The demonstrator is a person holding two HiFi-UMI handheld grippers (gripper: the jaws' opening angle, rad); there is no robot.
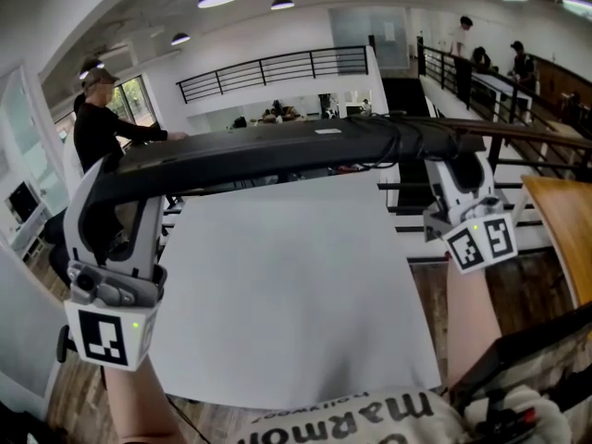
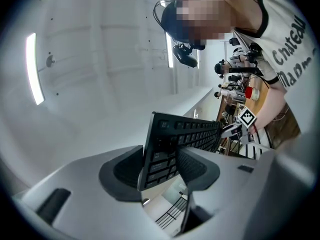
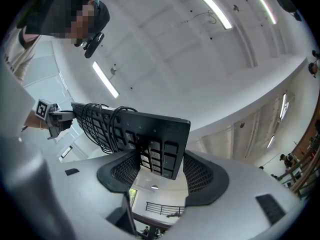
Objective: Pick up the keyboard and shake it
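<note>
A black keyboard (image 1: 268, 151) is held in the air above the white table (image 1: 287, 294), level and crosswise, its plain underside towards the head view. My left gripper (image 1: 116, 192) is shut on its left end and my right gripper (image 1: 458, 160) on its right end. In the left gripper view the keyboard (image 2: 185, 136) stands edge-on between the pads of the left gripper (image 2: 160, 171), keys showing. The right gripper view shows the keyboard (image 3: 150, 131) clamped in the right gripper (image 3: 160, 171), with its black cable (image 3: 100, 121) wound round the body.
A wooden board (image 1: 564, 239) lies right of the table. One person (image 1: 97, 118) stands at the far left by a window, others (image 1: 462, 40) along the walkway at the back right. A black railing (image 1: 277, 67) crosses the background.
</note>
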